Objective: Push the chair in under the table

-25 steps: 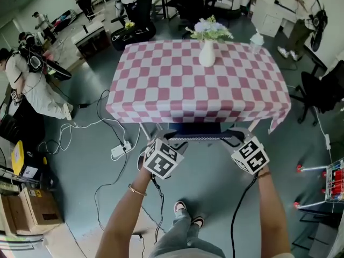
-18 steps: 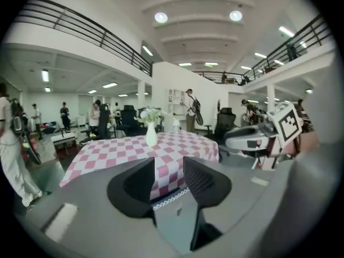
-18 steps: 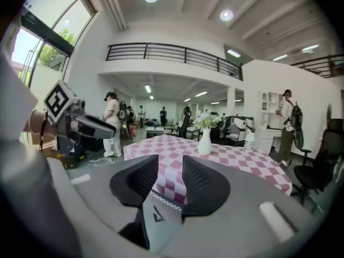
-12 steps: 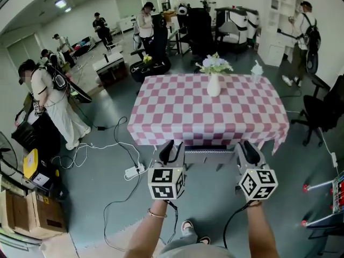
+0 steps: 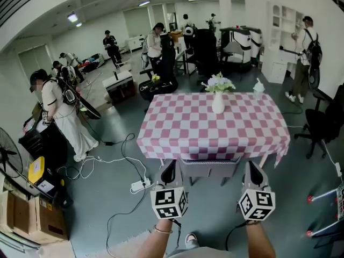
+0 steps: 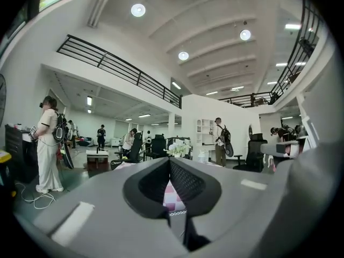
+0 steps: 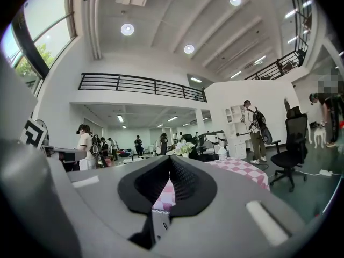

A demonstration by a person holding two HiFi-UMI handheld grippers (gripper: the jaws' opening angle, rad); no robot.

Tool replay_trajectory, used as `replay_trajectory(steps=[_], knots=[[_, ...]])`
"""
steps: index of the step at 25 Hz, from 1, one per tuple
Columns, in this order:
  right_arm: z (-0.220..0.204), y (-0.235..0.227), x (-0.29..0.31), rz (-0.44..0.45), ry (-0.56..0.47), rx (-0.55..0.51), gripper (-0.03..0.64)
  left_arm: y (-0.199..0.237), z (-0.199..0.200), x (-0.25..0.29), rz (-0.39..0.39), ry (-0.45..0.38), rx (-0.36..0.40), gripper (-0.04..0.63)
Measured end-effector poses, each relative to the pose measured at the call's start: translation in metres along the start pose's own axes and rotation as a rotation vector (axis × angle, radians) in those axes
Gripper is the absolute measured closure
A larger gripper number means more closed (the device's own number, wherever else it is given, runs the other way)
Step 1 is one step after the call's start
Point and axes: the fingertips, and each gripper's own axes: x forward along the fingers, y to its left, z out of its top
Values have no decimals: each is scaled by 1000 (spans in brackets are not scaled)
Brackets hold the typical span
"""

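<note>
Head view, chair [image 5: 207, 170] under table [image 5: 177, 129], vase [image 5: 218, 104] atop

We show the table [image 5: 212, 123], a rectangular one that stands upright and level under a pink-and-white checked cloth [image 5: 177, 143], which hangs down over every edge we can see. The chair [image 5: 208, 169] is grey and upright, set at the middle of the table's near long side with its back turned away from the table. We see its backrest just below the hanging hem of the cloth and its thin legs beneath that, while the seat lies out of sight under the tabletop.
</note>
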Motion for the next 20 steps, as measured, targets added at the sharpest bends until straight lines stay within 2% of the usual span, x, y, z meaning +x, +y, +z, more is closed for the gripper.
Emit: replay_trajectory(steps=[20], knots=[[-4,-5,-12,-38,36,-41,609,-4,-17,0,-10,45,18,595]])
